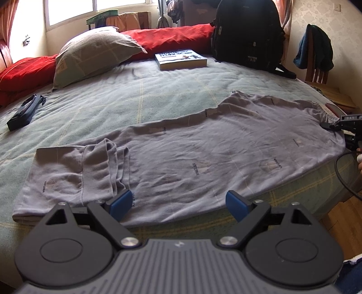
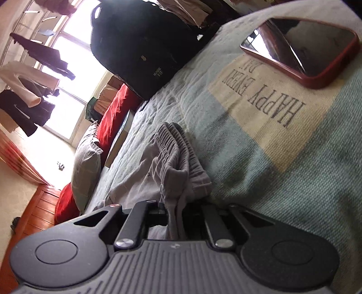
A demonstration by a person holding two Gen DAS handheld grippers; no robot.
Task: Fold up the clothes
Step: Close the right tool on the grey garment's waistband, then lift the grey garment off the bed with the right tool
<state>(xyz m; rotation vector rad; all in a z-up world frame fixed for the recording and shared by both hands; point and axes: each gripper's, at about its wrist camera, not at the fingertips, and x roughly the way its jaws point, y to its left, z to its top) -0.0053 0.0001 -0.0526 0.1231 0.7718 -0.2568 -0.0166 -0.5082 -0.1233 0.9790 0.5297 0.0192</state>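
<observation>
Sunlit window, wooden chair, wood floor

The left gripper is held low and level, its two blue-padded fingers spread wide apart with nothing between them, the black linkage arms splayed to either side. The right gripper is rolled well over to one side, so its view is strongly tilted, and its fingers are drawn close together, pinching a fold of grey cloth. From the left wrist view the right gripper shows at the far right edge, with a little of the person's hand behind it
</observation>
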